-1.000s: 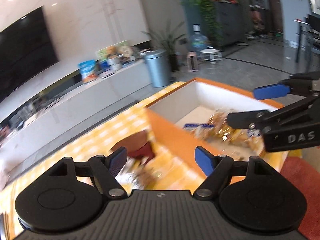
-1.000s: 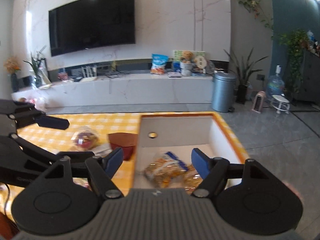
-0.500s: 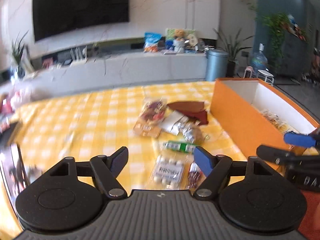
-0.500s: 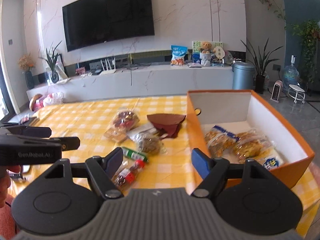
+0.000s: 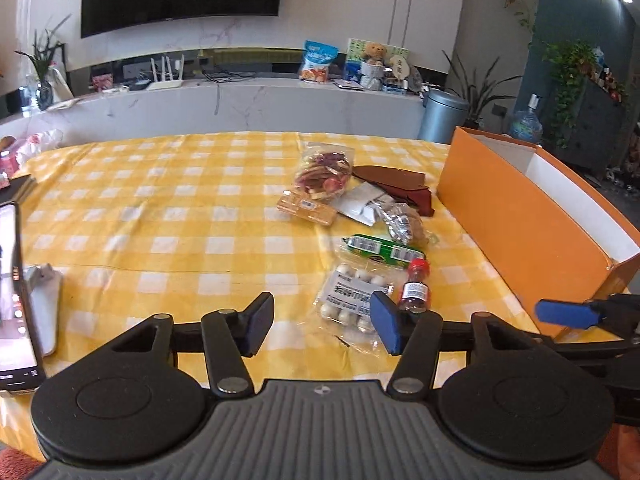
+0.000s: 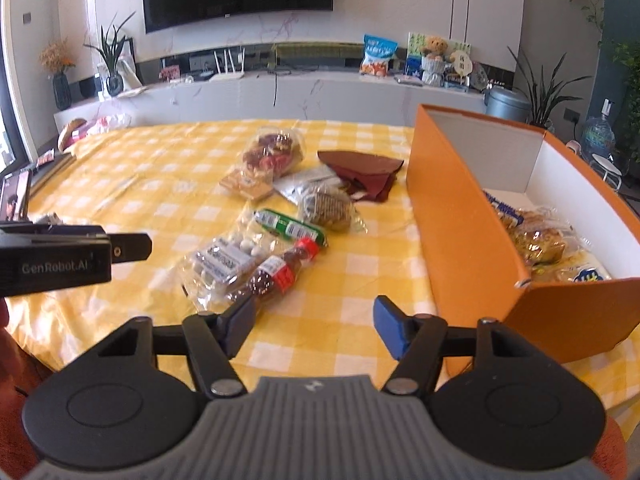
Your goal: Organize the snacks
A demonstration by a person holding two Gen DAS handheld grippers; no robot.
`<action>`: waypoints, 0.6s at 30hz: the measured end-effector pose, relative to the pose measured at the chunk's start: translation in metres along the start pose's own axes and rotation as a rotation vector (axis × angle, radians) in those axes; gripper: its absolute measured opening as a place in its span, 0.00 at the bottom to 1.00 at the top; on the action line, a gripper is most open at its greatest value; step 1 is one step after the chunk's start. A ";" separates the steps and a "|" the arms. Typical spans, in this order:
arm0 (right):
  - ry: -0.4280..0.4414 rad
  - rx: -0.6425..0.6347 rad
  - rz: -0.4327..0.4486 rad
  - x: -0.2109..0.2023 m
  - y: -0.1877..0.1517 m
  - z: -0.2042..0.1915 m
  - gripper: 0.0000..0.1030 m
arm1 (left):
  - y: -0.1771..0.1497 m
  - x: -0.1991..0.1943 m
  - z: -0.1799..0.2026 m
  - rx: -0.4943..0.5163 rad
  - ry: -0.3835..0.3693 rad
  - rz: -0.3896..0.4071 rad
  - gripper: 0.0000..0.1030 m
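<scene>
Both claws are hanging released over the near edge of the desk (image 5: 160,216), which is wearing a yellow checked cloth. In the left wrist view the left claw (image 5: 322,326) is sitting at the bottom centre with its blue pads spread and nothing between them, just in front of a clear bag of white round sweets (image 5: 354,298) and a small red-capped bottle (image 5: 416,286). In the right wrist view the right claw (image 6: 314,326) is likewise gaping at the bottom centre, empty.

The loose snacks are lying clustered mid-frame: a green tube (image 6: 290,226), a silver-wrapped snack (image 6: 330,206), a bag of reddish pieces (image 6: 274,152) and a brown pouch (image 6: 360,168). The orange box (image 6: 460,216) is standing at the right of the frame, holding wrapped pastries (image 6: 540,240). A phone (image 5: 14,296) is standing at the left edge.
</scene>
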State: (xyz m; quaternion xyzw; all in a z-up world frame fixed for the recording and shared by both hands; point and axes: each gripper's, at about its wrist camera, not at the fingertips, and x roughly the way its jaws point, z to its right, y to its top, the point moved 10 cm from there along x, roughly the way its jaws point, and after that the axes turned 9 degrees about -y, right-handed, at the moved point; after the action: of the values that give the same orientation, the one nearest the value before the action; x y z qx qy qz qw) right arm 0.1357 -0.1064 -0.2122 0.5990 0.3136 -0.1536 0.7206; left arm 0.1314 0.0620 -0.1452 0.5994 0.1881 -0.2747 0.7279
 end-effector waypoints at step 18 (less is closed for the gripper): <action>0.055 0.115 -0.113 0.059 0.022 -0.014 0.54 | 0.003 0.041 -0.015 0.083 -0.017 -0.124 0.81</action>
State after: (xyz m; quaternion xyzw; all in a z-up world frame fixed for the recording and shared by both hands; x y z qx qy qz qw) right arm 0.1893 -0.0787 -0.2340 0.6247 0.3572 -0.1955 0.6663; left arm 0.1662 0.0699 -0.1707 0.6140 0.2072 -0.3317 0.6856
